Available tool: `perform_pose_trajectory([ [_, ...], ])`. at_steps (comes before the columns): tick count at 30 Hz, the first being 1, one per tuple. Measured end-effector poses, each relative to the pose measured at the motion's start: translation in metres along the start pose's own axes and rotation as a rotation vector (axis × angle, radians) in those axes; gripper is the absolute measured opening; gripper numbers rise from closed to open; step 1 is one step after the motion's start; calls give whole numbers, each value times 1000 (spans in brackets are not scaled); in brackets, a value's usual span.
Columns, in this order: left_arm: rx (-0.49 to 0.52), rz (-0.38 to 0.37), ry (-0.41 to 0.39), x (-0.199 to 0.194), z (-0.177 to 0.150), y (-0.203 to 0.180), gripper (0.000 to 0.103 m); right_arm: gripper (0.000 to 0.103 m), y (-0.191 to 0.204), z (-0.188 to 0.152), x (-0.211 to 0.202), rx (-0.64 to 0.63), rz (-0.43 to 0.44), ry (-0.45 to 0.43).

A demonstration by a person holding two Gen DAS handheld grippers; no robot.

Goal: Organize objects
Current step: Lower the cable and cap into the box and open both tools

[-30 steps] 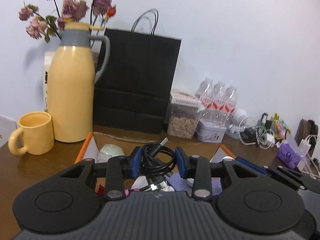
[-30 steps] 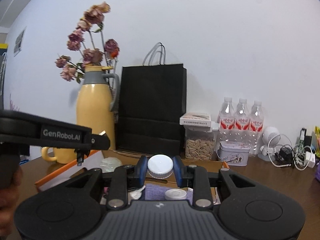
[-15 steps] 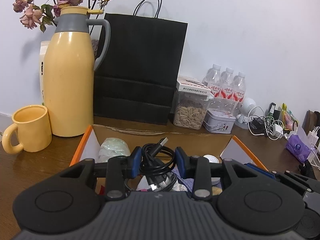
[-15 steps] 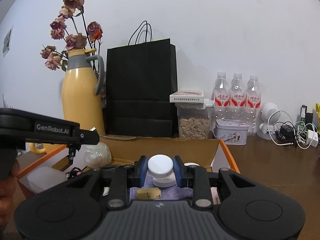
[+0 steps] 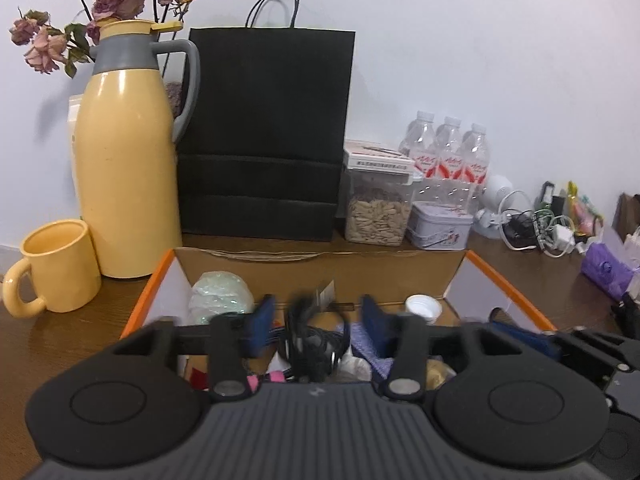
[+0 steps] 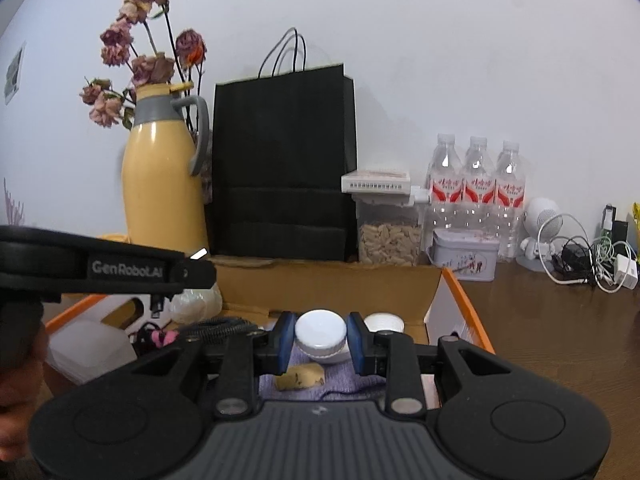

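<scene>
Left gripper (image 5: 316,330): blue-padded jaws spread wide over the open cardboard box (image 5: 320,266). The coiled black cable (image 5: 310,342) lies loose between the jaws, touching neither pad, among the box contents; image blurred here. Left of the jaws, a crinkled pale-green plastic bundle (image 5: 220,296). Right of the jaws, a small white ribbed cap (image 5: 423,307).

Right gripper (image 6: 320,338): jaws closed onto a round white jar (image 6: 321,336) with a smooth lid and ribbed rim, both blue pads pressed against its sides. The jar is held over the box (image 6: 328,280) interior, above a purple knitted cloth (image 6: 344,380). Below the jaws, a tan lumpy piece (image 6: 300,376) lies on that cloth. Just right of the jaws, a second white lid (image 6: 384,322).

Beyond the box on the brown wood-grain desk (image 6: 560,340): glossy yellow thermos (image 5: 124,176) with grey collar, matte black paper bag (image 5: 264,136), clear container of seeds (image 5: 378,212).
</scene>
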State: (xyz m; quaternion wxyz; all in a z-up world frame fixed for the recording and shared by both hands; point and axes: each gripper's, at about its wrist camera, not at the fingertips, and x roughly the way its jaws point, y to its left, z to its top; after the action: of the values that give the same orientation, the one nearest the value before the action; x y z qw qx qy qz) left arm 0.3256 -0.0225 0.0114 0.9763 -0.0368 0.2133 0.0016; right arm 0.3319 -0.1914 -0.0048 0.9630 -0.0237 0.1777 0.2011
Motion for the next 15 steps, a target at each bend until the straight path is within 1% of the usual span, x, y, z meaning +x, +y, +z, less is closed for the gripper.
perform_pose_trajectory([
  [1, -2, 6, -13, -1, 0, 0, 89, 54, 0, -1, -1, 2, -2, 4],
  [2, -6, 11, -34, -3, -1, 1, 103, 80, 0, -1, -2, 3, -4, 0],
  [4, -17, 16, -57, -7, -1, 1, 103, 103, 1, 0, -6, 0, -22, -22],
  [6, -25, 14, -49, -7, 1, 3, 103, 103, 1, 1, -9, 0, -29, -28],
  [11, -30, 16, -60, -11, 1, 3, 103, 103, -1, 1, -10, 11, -40, -24],
  [15, -43, 7, -70, -17, 2, 3, 103, 103, -2, 2, -15, 15, -45, -37],
])
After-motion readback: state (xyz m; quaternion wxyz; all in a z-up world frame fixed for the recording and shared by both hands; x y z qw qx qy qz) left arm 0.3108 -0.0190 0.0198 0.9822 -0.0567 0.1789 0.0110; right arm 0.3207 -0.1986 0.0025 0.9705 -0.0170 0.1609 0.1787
